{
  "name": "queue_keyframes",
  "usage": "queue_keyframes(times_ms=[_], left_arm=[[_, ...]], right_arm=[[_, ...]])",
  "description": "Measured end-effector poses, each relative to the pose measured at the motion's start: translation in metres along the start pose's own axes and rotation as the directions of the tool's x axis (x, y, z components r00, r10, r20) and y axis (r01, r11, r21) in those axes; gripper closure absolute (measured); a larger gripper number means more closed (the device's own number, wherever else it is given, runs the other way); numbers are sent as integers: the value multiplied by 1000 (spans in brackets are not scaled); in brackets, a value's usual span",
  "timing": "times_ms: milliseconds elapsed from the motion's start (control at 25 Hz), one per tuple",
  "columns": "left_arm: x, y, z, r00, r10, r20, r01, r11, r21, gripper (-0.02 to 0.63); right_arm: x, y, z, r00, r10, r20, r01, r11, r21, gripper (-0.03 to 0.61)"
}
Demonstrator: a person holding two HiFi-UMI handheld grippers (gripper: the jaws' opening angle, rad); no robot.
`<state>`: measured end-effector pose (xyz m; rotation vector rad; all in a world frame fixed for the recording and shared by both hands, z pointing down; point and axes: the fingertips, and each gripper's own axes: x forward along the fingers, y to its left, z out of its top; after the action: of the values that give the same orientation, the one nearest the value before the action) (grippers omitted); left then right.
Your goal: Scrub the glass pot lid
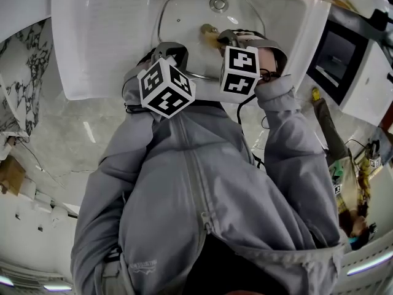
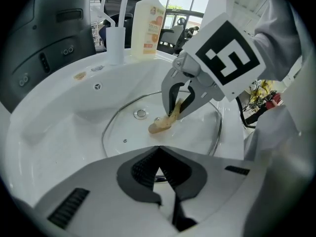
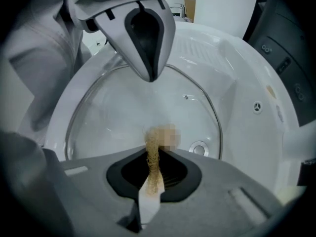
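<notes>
Head view: glass pot lid lies in the sink at twelve o'clock.
Your right tool grips a tan scrub pad over it; your left tool is closed at its six-o'clock rim.

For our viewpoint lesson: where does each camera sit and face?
Head view: on the head, steeply down into the sink; jacket, left gripper, right gripper.
Left gripper view: on that gripper, along shut jaws over the lid; right gripper opposite.
Right gripper view: on that gripper, down jaws shut on the scrubber; left gripper opposite.
Shared: the lid.
</notes>
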<state>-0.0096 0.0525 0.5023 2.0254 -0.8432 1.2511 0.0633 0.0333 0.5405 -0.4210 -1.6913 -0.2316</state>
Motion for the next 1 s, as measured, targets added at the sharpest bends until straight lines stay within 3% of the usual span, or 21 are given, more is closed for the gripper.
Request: queue_keyframes(times_ms=[280,640,880,1000], left_arm=[[0,-1,2,1000,4,3,-4,1000,14,607],[0,-3,3,1000,5,2,-5,1000,25,607],[1,-5,3,1000,0,0,0,999,32,607],[0,-5,3,1000,-2,-2,2,999,36,607]], right_arm=[[-19,30,9,995,98,24,-97,995,-26,546],[-45,59,19,965,251,80,-248,968,-39,546],[-62,66,23,908,384,169,-385,923,-29,546],[-75,61,28,880,409,241,-419,908,-7,546]])
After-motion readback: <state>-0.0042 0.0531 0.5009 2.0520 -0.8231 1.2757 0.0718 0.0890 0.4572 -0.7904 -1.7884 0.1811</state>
